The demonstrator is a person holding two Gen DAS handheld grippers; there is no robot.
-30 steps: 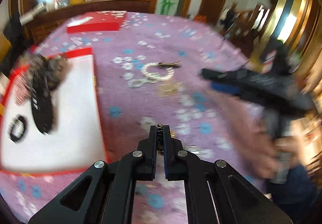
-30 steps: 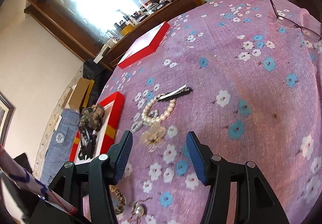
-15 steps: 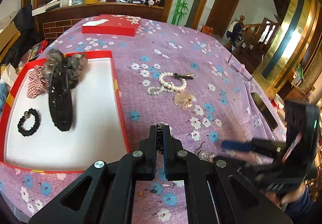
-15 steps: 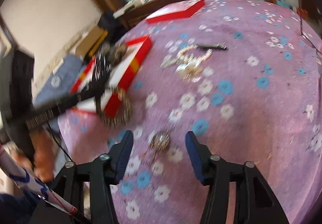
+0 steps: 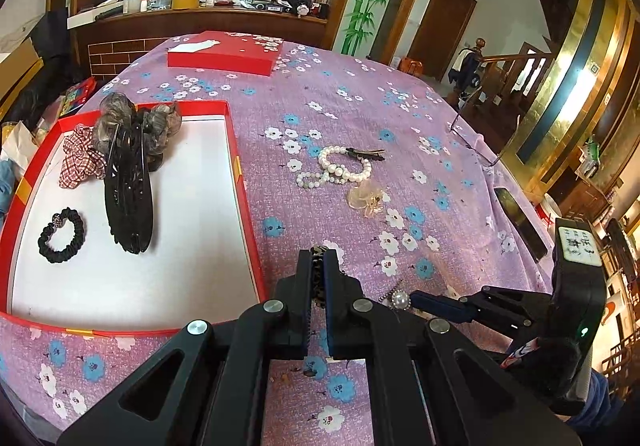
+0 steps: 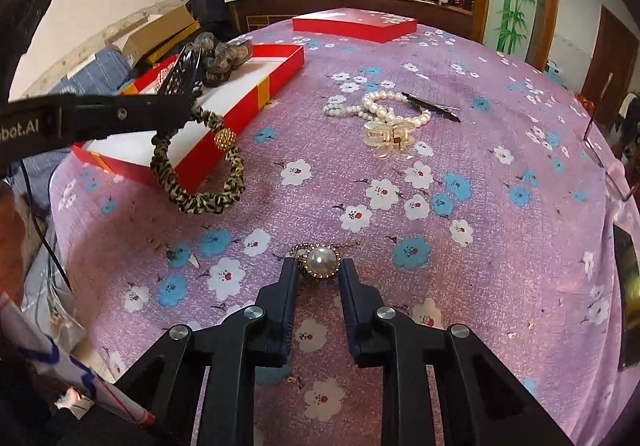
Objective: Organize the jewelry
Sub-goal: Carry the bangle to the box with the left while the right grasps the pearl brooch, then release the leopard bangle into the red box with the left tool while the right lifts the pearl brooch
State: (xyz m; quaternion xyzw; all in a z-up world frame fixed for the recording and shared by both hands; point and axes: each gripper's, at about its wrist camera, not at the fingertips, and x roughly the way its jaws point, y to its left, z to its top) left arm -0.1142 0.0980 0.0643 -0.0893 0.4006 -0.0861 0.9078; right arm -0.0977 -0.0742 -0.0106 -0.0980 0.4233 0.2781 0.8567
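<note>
Jewelry-wise, the left tool (image 5: 318, 261) gripped the leopard scrunchie (image 6: 199, 169); the right tool (image 6: 319, 272), narrowly open, needed to close squarely on the pearl brooch (image 6: 321, 261).

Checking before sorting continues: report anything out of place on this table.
A pair of eyeglasses and a dark phone lie on the purple cloth's right edge, neither being jewelry. Small crumbs litter the cloth near the right claw.

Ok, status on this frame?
Left gripper shut on leopard scrunchie, lifted beside red tray. Right gripper open, straddling pearl brooch. Nothing blocking.
</note>
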